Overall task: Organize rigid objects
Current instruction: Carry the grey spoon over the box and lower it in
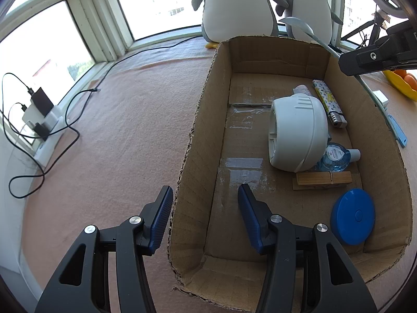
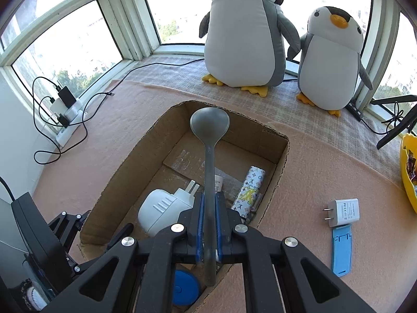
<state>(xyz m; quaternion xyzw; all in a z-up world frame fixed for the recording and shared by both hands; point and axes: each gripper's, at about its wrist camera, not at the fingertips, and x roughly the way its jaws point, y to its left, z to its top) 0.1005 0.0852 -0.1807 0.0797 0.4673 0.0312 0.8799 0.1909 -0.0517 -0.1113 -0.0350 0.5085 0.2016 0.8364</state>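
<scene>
An open cardboard box (image 1: 198,130) (image 2: 125,167) lies on the pink blanket. In it are a white plug-in device (image 1: 297,133) (image 2: 161,208), a patterned lighter (image 1: 328,101) (image 2: 250,190), a small blue bottle (image 1: 336,156), a wooden clip (image 1: 323,178) and a blue round lid (image 1: 353,216) (image 2: 182,289). My right gripper (image 2: 208,208) is shut on the handle of a grey spoon (image 2: 209,127) and holds it above the box; the spoon also shows in the left wrist view (image 1: 299,24). My left gripper (image 1: 206,200) is open and empty, straddling the box's left wall.
Two plush penguins (image 2: 245,31) (image 2: 331,60) stand at the window behind the box. A white charger (image 2: 342,211) and a blue stand (image 2: 341,250) lie right of the box. A yellow bowl (image 2: 408,172) is far right. A power strip with cables (image 1: 44,130) is at left.
</scene>
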